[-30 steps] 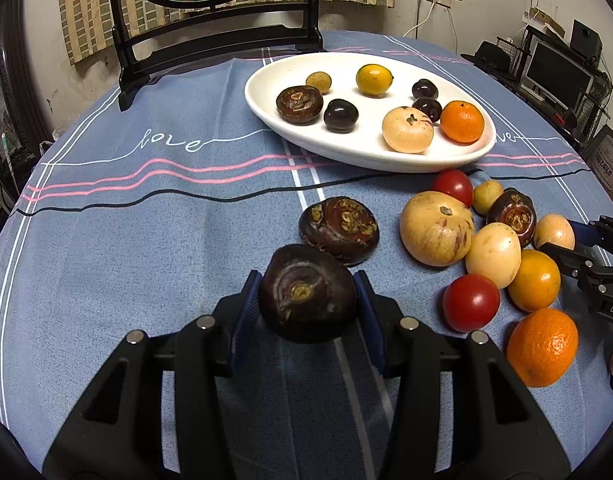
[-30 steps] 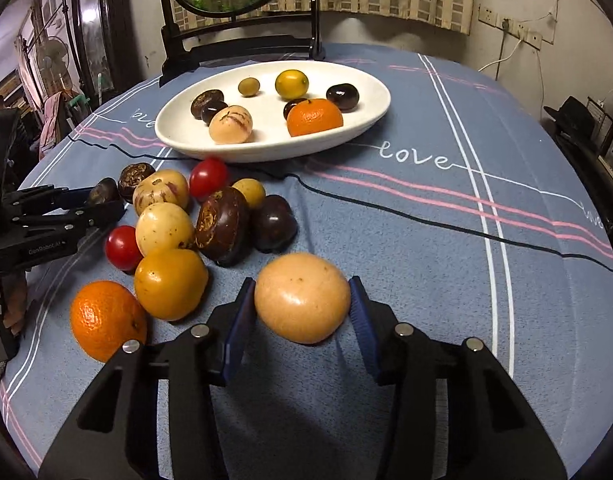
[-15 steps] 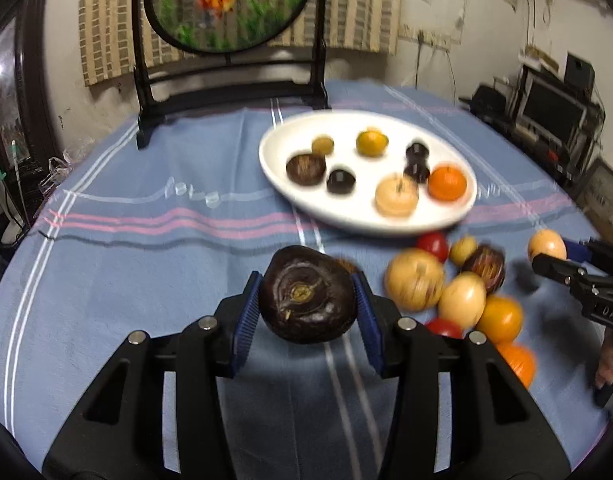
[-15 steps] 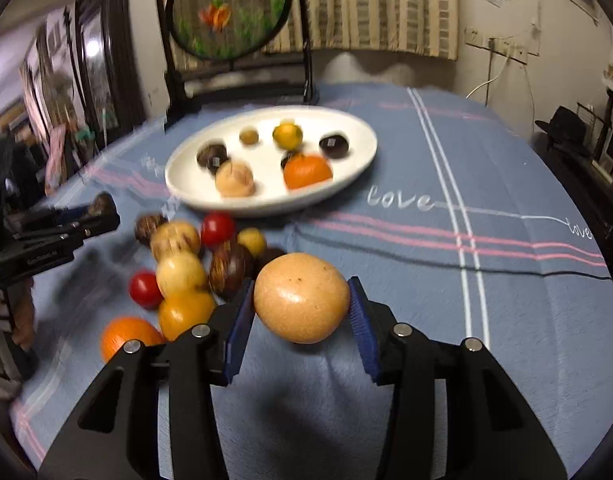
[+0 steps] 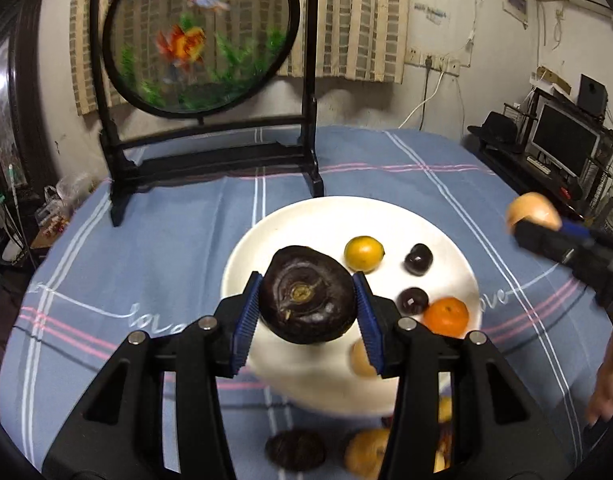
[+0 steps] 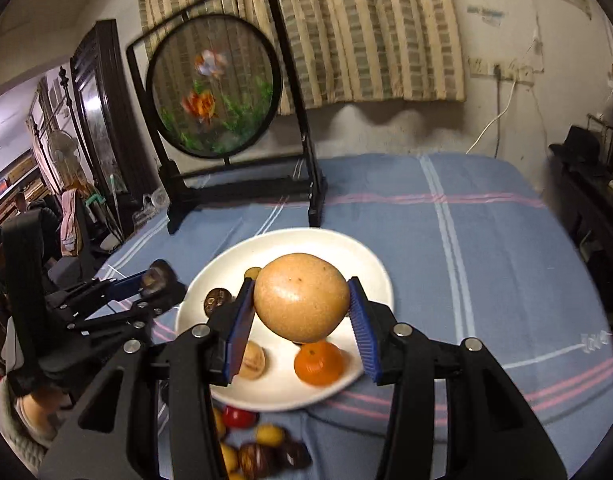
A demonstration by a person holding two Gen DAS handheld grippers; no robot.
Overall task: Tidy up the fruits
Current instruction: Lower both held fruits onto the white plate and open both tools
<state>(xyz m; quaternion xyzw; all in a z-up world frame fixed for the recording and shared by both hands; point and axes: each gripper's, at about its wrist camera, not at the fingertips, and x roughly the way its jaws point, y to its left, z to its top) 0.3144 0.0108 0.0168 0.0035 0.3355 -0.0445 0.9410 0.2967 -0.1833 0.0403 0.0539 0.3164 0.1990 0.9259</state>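
Note:
My left gripper is shut on a dark brown round fruit and holds it in the air over the near part of the white plate. My right gripper is shut on a tan round fruit and holds it above the same plate. The plate holds a yellow fruit, two dark small fruits, an orange and a tan fruit. Each gripper also shows in the other's view, the right and the left.
Loose fruits lie on the blue cloth near the plate's front edge: a dark one, tan ones, a red one. A black framed goldfish screen stands at the table's back. A desk with a monitor is at the right.
Both grippers have risen and moved forward with their fruits, from beside the loose pile to above the plate. The views now look higher, toward the screen and wall.

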